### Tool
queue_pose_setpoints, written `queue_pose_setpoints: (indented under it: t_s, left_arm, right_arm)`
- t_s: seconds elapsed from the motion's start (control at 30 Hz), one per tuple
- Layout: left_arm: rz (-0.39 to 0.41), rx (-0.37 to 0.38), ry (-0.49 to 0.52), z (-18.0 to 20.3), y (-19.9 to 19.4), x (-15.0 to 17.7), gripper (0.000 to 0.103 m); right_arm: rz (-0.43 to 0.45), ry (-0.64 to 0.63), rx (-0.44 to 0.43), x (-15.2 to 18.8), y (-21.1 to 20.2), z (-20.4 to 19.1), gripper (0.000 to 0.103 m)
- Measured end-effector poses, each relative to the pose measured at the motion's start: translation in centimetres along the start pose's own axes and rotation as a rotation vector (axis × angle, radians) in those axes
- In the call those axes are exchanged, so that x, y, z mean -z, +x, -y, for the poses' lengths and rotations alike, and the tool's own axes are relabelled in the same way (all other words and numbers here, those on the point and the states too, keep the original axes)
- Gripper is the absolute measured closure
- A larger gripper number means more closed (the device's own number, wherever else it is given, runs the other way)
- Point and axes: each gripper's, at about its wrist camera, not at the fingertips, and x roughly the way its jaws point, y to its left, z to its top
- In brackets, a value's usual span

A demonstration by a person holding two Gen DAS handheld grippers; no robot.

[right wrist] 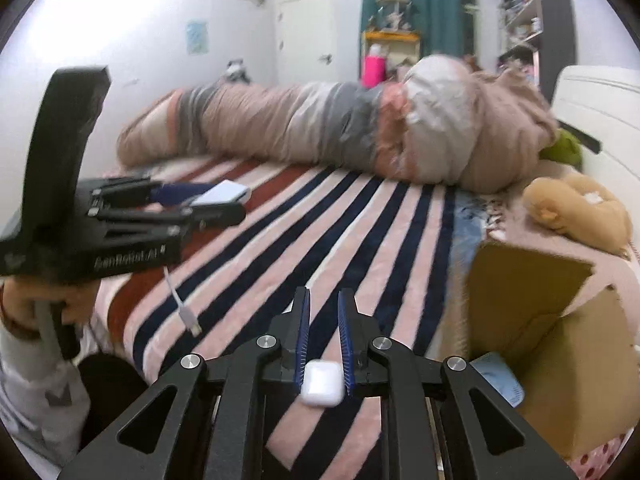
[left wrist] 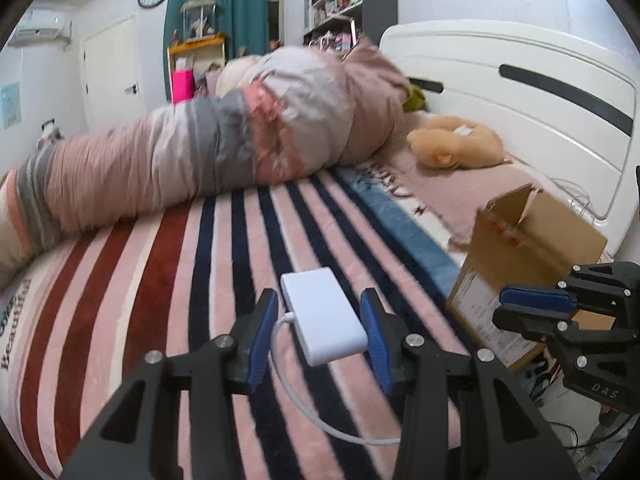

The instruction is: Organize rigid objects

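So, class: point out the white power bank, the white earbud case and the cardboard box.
white power bank point(left wrist: 324, 316), left wrist view, top face.
white earbud case point(right wrist: 322, 383), right wrist view, lid.
cardboard box point(right wrist: 560, 380), right wrist view, side wall.

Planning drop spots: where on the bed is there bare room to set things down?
Most free: the striped blanket between the rolled duvet and the left hand-held gripper, which holds the power bank. Also the stripes ahead of the right hand-held gripper, which grips the earbud case. Crowded to the right: cardboard box, plush toy.
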Motion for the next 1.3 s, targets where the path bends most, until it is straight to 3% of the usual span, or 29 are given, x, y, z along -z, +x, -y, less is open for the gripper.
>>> queue_pose_setpoints:
  t_s: [0.13,0.33,0.53,0.67,0.87,1.03,1.2,1.3]
  left_arm:
    - [-0.014,0.001,-0.013,-1.2,0.2,1.0,0.064]
    - [-0.036,0.005,-0.044,-2.5,1.0,2.3,0.064]
    - [-0.072,0.013,-0.071,-3.4,3.0,3.8,0.064]
    - [-0.103,0.020,-0.081,-3.7,4.4,4.4,0.064]
    - [-0.098,0.024,-0.083,-3.9,4.5,4.3,0.064]
    - [-0.066,0.027,-0.066,-3.6,2.8,3.1,0.064]
    - [0.017,0.035,-0.033,-2.5,-1.0,0.3,0.064]
    - [0.083,0.054,0.008,-0.6,-4.0,-2.2,0.064]
  right_arm:
    - [-0.037,-0.090,-0.011,1.0,1.5,-2.2,0.065]
    - [-0.129,-0.114,-0.013,3.1,4.7,-3.6,0.064]
    - [-0.289,0.006,0.094,6.1,9.7,-0.4,0.063]
    - [-0.328,0.048,0.084,7.7,11.6,1.0,0.059]
    - [-0.303,0.069,0.057,7.4,11.6,1.3,0.064]
    - [-0.223,0.051,0.008,5.4,9.2,-0.1,0.064]
    - [-0.057,0.039,-0.093,1.6,3.8,-1.7,0.064]
    - [0.061,0.023,-0.084,-0.1,-0.8,-1.1,0.064]
